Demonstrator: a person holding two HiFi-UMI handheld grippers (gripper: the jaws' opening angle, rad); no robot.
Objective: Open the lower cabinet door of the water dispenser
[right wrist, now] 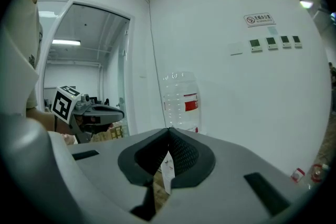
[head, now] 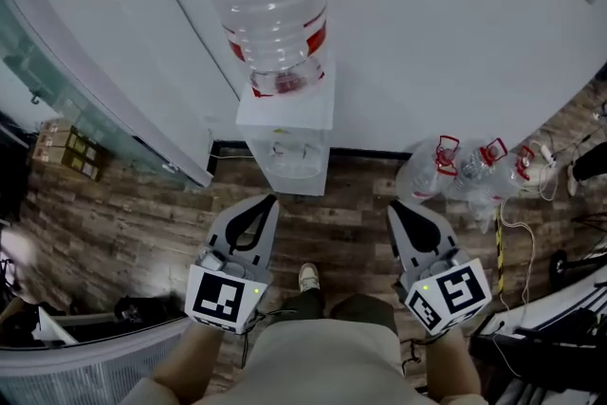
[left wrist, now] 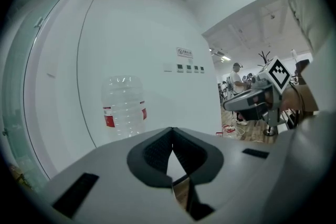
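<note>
I hold my left gripper (head: pixel 272 198), a grey two-jaw tool with a black-and-white left marker cube (head: pixel 226 297) at its back, low in front of me. My right gripper (head: pixel 393 205), its twin with a right marker cube (head: pixel 451 291), is level with it and well apart from it. Both point forward and a little downward, roughly parallel, tips at about the same reach. Each pair of jaws is pressed together at the tips, with nothing between them. My bare forearms (head: pixel 194 363) run back from the cubes on either side of my body, wrists straight.
</note>
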